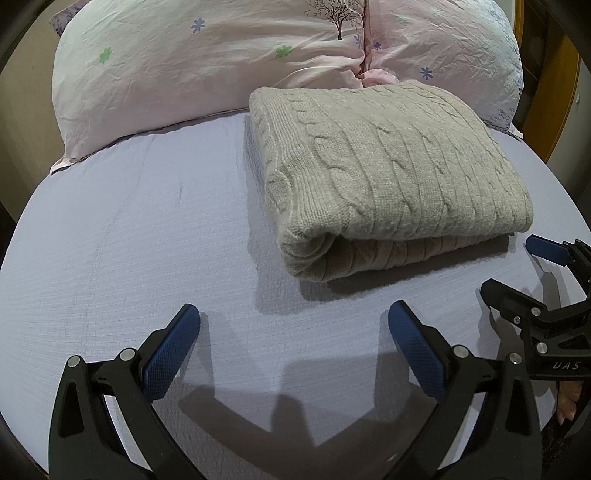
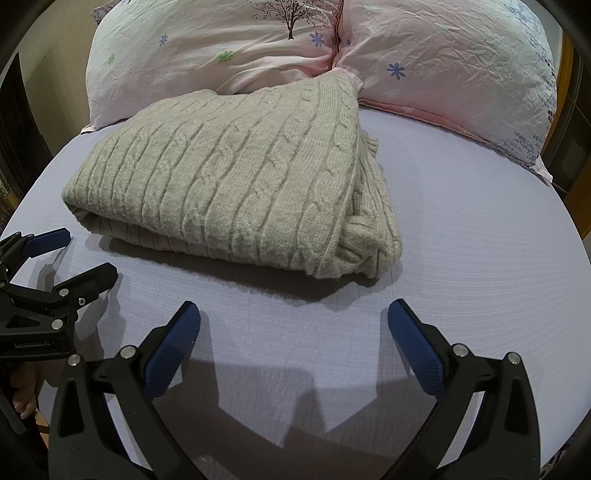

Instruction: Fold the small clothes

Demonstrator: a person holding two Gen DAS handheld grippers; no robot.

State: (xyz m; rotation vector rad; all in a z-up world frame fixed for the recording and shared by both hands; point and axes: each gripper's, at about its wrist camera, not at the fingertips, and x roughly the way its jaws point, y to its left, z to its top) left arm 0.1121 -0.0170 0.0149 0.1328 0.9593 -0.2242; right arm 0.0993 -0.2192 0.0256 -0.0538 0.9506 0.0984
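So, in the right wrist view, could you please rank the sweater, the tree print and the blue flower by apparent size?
1. Sweater
2. Tree print
3. Blue flower

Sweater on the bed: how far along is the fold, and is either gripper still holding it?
Done: the beige cable-knit sweater lies folded in a compact stack on the lavender bed sheet, near the pink floral pillows. In hand: nothing; the left gripper and right gripper are both open and clear of it. Left: perhaps tidying the bunched right end; no other garment is in view.
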